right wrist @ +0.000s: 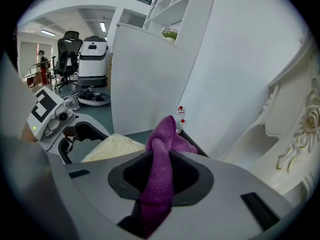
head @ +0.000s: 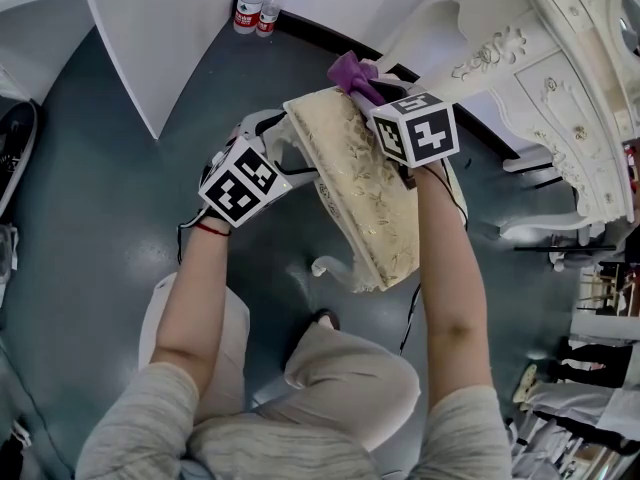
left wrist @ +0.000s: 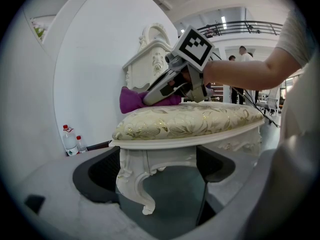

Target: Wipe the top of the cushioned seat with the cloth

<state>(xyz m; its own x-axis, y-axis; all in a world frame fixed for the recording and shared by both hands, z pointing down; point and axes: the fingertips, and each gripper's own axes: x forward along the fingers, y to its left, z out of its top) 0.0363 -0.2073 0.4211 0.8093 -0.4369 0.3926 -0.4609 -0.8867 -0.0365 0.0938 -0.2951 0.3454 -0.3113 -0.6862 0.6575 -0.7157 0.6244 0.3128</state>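
Note:
A white carved stool with a cream, gold-patterned cushioned seat (head: 355,183) stands in front of me. My right gripper (head: 368,90) is over the seat's far end, shut on a purple cloth (head: 350,71). In the right gripper view the cloth (right wrist: 161,176) hangs bunched between the jaws, with the seat (right wrist: 112,147) just beyond. The left gripper view shows the right gripper (left wrist: 175,86) pressing the cloth (left wrist: 131,99) onto the cushion (left wrist: 187,120). My left gripper (head: 285,143) is at the seat's left side, open, its jaws standing wide on either side of a stool leg (left wrist: 134,184).
Two water bottles (head: 255,8) stand on the grey floor by a white partition (head: 170,28). An ornate white dresser (head: 540,78) is close on the right of the stool. An office chair and a white machine (right wrist: 92,51) are further back; people (left wrist: 243,51) stand in the distance.

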